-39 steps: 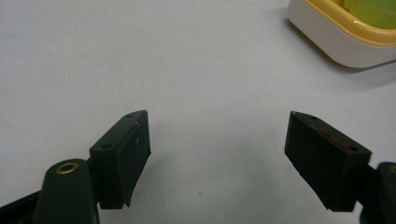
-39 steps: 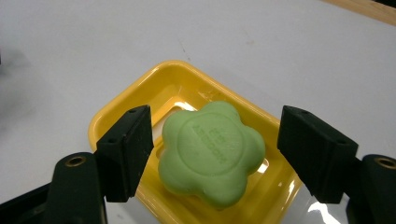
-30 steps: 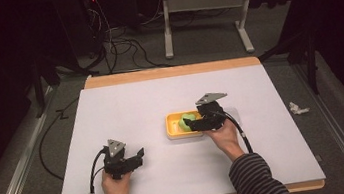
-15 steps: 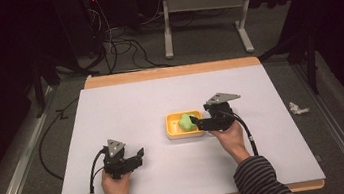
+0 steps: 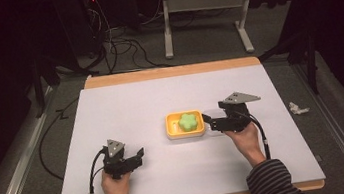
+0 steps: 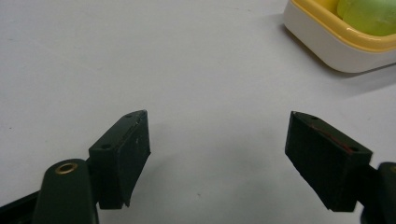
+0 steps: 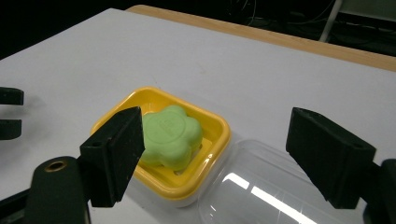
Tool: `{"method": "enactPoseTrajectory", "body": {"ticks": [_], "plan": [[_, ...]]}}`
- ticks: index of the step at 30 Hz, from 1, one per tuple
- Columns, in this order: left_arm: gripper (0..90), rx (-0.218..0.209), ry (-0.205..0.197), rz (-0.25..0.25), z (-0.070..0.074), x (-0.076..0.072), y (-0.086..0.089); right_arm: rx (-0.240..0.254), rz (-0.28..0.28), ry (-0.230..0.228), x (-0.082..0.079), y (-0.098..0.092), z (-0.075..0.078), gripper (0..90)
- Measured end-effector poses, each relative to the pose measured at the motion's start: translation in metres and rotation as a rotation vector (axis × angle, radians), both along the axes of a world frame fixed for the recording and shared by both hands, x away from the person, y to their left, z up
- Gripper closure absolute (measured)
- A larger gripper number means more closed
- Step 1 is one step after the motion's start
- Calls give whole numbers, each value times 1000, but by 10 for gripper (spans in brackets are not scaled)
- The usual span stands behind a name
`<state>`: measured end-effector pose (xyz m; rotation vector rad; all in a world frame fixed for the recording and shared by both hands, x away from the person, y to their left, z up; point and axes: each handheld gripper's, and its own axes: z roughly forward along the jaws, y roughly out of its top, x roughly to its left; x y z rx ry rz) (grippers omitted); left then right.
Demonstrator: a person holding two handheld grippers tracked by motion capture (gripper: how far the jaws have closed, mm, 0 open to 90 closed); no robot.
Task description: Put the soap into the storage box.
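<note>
A yellow soap dish point(image 5: 185, 125) sits near the middle of the white table sheet point(image 5: 136, 107), with a green flower-shaped soap point(image 5: 189, 121) lying inside it. Just beside the dish, on the side facing the right gripper point(image 5: 207, 121), lies a clear plastic lid point(image 7: 266, 191), flat on the sheet and touching the dish's edge in the right gripper view. A crumpled scrap of paper point(image 5: 297, 107) rests on the floor off the right edge of the table, well apart from the work. Nothing stands between the right gripper and the dish except the lid.

The left gripper point(image 5: 140, 156) is held low near the front left of the sheet, jaws spread wide with nothing between them; the dish point(image 6: 336, 37) appears at the far upper right of its view.

Compared with a second ago, the right gripper, then over the dish and closed narrow at the soap, now stands drawn back to the right of the dish. Its jaws have just been opening and stand wide, holding nothing; the soap point(image 7: 169, 136) lies free in the dish point(image 7: 212, 161). The left gripper keeps its place.
</note>
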<state>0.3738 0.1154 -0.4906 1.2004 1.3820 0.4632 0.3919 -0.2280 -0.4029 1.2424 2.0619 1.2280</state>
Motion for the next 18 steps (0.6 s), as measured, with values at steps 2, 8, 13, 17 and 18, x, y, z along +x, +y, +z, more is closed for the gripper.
{"method": "enactPoseTrajectory", "body": {"ticks": [2,8,13,17,18], "plan": [[227,0,-1,0,0,0,0,7,-5,2,-1,0,0,195],[227,-2,3,1,0,0,0,-36,-63,-18,-10,-8,4,195],[229,-3,2,-1,0,0,0,-60,-64,-17,-13,-16,5,197],[233,3,2,-3,0,0,0,-49,-66,-22,-17,-26,7,200],[233,3,2,-2,0,0,0,-37,-73,-28,-20,-30,7,197]]}}
